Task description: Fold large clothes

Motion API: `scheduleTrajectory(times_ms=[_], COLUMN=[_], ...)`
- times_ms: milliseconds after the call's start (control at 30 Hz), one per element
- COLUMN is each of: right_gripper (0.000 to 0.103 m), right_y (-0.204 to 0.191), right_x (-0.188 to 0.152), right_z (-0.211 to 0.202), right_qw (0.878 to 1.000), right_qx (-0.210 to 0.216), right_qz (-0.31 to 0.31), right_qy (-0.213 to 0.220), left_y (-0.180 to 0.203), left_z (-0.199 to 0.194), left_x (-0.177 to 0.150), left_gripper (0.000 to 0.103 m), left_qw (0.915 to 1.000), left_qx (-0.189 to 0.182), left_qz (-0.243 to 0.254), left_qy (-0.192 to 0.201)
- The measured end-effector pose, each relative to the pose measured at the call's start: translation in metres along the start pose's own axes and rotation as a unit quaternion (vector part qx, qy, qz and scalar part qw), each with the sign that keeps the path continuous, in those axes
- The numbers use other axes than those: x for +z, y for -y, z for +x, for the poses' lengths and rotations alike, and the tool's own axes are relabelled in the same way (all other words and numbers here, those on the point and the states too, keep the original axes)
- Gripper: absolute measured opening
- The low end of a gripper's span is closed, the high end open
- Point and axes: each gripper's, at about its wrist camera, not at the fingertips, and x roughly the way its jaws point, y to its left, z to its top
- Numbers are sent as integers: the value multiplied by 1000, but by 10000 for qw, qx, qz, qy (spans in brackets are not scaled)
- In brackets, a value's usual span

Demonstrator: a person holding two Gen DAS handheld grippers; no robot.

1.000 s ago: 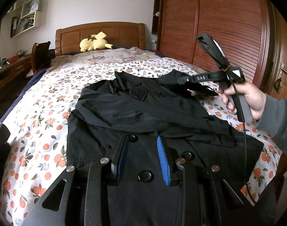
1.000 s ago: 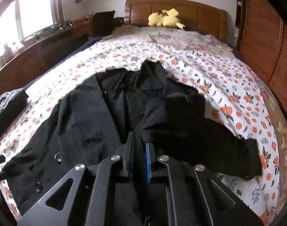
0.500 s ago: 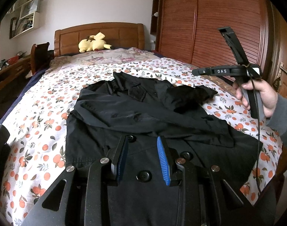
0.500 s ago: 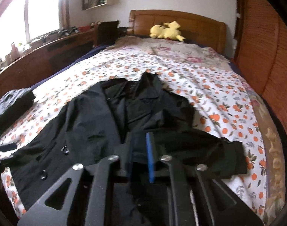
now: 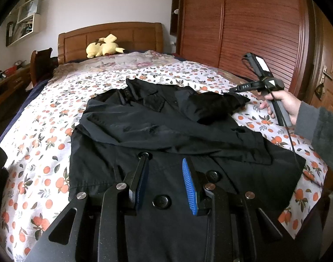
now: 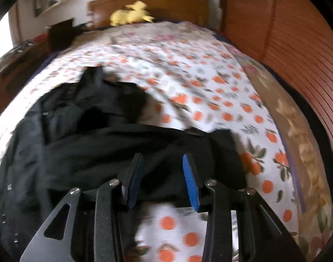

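so the black coat [image 5: 157,131] is spread across the middle of the bedspread [image 5: 42,135], one sleeve [image 5: 212,107] already flopped over the chest, guessing to narrow it for folding; left gripper [image 5: 166,183] hangs at bottom centre, fingers apart with nothing between them, just buttons below; right gripper [image 6: 162,179] low in its own blurry view, jaws opening, nothing pinched, coat edge underneath

Black linkage arms on the left gripper [image 5: 165,163], 4 silver screw heads across them, 2 fingers [image 5: 189,185] faced with ribbed blue pads. Same build on the right gripper [image 6: 163,159] (blurred in its own view). Seen beyond the left gripper: white label, "DAS" lettering, thin black cable, right hand [image 5: 283,103], grey sleeve [image 5: 317,128].
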Motion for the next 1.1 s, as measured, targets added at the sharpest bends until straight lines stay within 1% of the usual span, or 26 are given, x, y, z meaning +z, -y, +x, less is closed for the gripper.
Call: scheduleTrajectory(times_ms=[133,267,433,633,667,700,733,767,900,1000,1100], right_gripper=[39,39,39,39,38,35,23,16,13,12,12], right_y=[27,39,36,28,27,26,25,24,12,-6,-33], right_x=[-5,-11,-14,-17,-17,-17,-16,-16,-11,-1,11], right_z=[19,29,38,55,55,53,51,48,28,-3,-34], right_qw=[9991,9978,9972,9941,9942,9947,9956,9961,9984,9998,9992], right_qx=[-127,-181,-375,-610,-605,-576,-492,-436,-221,-20,153], right_qz=[320,484,343,55,8,-8,-4,-4,-69,-122,-334], right_qy=[-257,-409,-545,-901,-890,-848,-798,-768,-514,-145,125], left_y=[1,2,3,4,4,4,3,3,3,2,0], left_z=[2,3,5,5,4,4,3,3,-4,-11,-20], left_x=[-1,-1,-1,-1,-1,-1,-1,-1,-2,-4,-5], left_gripper=[33,33,33,33,33,33,33,33,33,33,33], left_qw=[10000,10000,9999,9999,9999,9999,9999,9999,10000,10000,9999], left_qx=[-13,-29,-48,-49,-43,-43,-37,-27,-6,36,81], left_qz=[31,40,60,73,75,76,75,74,58,68,61], left_qy=[-35,-60,-80,-91,-91,-86,-77,-73,-42,4,66])
